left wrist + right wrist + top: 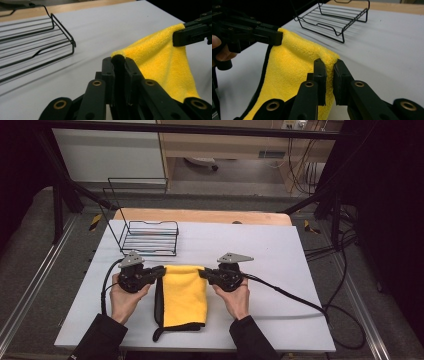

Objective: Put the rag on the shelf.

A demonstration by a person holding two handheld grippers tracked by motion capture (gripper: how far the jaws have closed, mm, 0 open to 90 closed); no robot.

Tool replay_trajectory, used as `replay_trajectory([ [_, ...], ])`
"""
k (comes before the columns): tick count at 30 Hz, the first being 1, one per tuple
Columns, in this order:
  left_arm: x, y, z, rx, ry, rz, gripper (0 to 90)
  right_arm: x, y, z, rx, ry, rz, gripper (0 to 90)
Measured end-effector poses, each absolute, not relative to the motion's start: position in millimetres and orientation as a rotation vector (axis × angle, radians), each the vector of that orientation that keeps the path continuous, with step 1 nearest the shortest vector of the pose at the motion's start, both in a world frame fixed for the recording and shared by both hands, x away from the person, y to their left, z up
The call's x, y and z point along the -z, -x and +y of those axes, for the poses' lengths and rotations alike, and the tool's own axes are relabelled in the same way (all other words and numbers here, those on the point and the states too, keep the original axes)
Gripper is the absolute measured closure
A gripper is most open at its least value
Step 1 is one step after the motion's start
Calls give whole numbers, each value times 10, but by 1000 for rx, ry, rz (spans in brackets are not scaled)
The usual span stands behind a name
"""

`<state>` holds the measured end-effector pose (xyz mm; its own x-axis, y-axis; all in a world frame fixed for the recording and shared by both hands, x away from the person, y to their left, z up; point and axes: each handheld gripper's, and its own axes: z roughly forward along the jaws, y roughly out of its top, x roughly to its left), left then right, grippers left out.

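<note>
High view, left tongs (159, 271) and right tongs (204, 273) apparently clamped on yellow cloth (185, 296) corners.

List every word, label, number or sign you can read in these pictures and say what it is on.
None can be read.
The yellow cloth, the wire rack, the white table and both hand-held grippers bear no lettering.
Yellow-and-black striped markers on the floor carry no words.

free: bare white table (270, 250) right of and beyond the cloth (185, 295) | obstacle: wire rack (150, 237) at far left, just beyond the left gripper (161, 271) | obstacle: cable (295, 297) trailing across the table's right side
</note>
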<state>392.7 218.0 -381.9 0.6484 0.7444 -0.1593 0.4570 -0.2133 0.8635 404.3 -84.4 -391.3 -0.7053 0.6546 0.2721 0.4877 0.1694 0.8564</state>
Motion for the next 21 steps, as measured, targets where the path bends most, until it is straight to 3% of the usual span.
replay_trajectory([
  [21,3373,-3609,2233,-526,-1700,850,802,3419,-3835,-813,-1687,-881,2079,829],
])
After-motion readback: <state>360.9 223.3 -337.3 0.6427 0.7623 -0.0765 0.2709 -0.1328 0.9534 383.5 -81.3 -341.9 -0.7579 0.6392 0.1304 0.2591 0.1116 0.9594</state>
